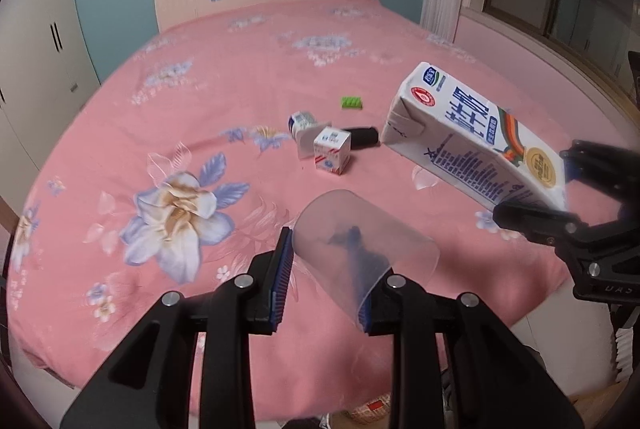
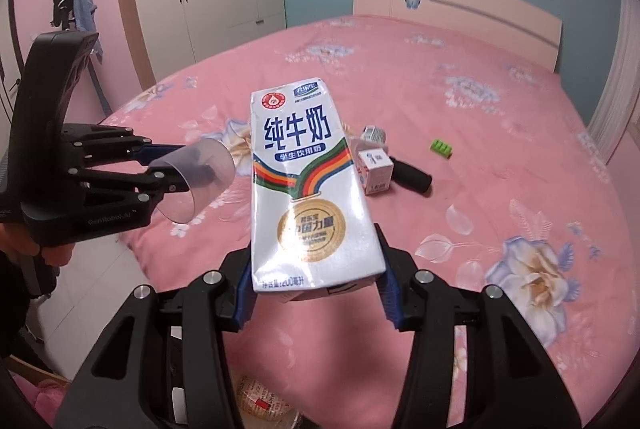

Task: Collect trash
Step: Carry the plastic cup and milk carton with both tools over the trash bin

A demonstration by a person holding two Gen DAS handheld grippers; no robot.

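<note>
Milk carton (image 2: 308,189) clamped in right hand-held gripper (image 2: 316,293), above pink bed (image 2: 500,109)

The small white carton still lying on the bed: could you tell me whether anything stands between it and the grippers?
Nothing lies in front of the small white carton on its near side. But both grippers are full: the left gripper holds a clear plastic cup, the right gripper a milk carton.

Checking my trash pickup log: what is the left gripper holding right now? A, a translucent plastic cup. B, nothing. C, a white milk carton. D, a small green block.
A: the left gripper is shut on the translucent plastic cup, while the white milk carton sits in the right gripper.
</note>
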